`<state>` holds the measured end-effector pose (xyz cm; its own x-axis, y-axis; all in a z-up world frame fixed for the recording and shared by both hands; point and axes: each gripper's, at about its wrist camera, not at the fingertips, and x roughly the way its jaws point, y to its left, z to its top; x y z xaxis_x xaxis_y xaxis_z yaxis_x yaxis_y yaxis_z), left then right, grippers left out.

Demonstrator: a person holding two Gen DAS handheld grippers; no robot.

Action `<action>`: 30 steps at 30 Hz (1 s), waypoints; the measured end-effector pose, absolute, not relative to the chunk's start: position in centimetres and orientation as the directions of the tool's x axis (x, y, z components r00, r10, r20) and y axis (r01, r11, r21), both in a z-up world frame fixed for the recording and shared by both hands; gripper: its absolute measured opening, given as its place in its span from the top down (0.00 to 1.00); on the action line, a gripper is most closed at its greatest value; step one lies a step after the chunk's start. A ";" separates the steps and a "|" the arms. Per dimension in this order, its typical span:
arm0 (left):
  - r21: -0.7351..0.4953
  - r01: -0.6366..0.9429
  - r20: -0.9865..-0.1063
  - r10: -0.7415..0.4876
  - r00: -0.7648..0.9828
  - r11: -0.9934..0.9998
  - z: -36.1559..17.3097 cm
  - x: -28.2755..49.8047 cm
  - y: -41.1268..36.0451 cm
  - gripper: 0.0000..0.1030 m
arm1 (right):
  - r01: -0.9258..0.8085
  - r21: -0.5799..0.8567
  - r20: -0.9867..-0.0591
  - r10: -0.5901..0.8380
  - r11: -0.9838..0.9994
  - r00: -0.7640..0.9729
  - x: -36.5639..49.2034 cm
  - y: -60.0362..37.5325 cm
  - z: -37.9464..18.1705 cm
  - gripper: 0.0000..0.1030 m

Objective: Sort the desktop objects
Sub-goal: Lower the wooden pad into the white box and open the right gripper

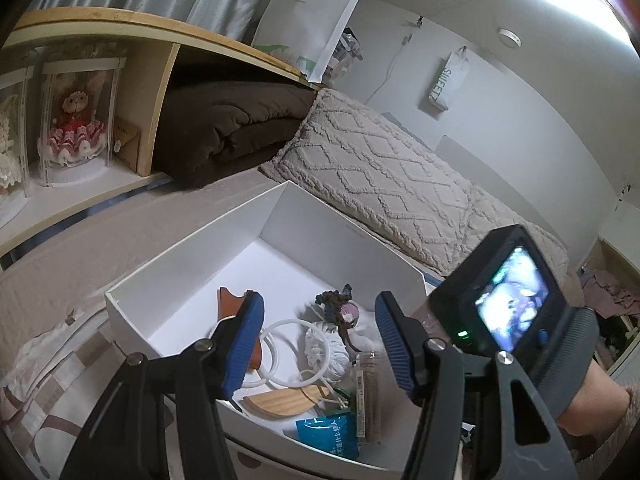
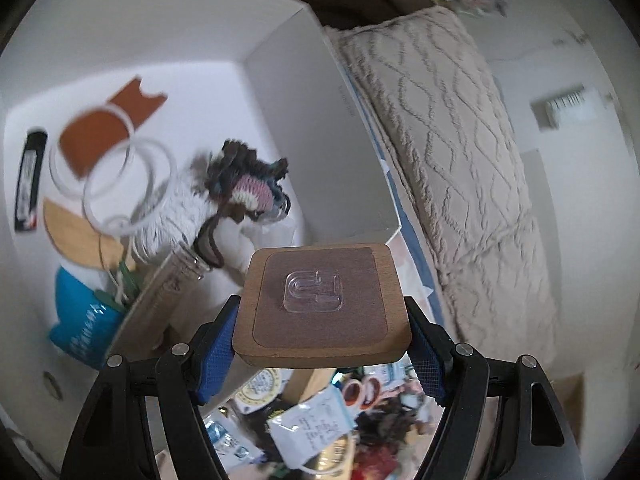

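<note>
Right gripper (image 2: 322,334) clamps the wooden block (image 2: 320,304) flat — white box (image 2: 312,120) lies just ahead-left; left gripper (image 1: 320,344) hangs open, empty.

- The right gripper (image 2: 322,330) is clamping a square wooden block (image 2: 320,304) by its two side edges, over the box's near right corner.
- A clear plastic hook (image 2: 314,286) is sitting on a brown pad on the block's top face.
- Behind it, the white box (image 2: 320,92) is holding a crocheted piece (image 2: 248,188), clear rings (image 2: 128,184), a brown leather piece (image 2: 108,128) and a blue packet (image 2: 82,320).
- A textured pillow (image 2: 452,152) is lying along the box's right wall.
</note>
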<state>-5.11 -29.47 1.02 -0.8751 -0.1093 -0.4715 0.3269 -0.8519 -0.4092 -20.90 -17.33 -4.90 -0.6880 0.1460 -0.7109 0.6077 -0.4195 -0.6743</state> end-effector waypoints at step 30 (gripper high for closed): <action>-0.427 0.318 -0.466 -0.095 -0.880 -0.847 1.0 -5.1 -29.7 0.44 | 0.677 -0.716 -0.692 0.308 -0.172 -0.653 -20.9 -19.7 -9.5 0.25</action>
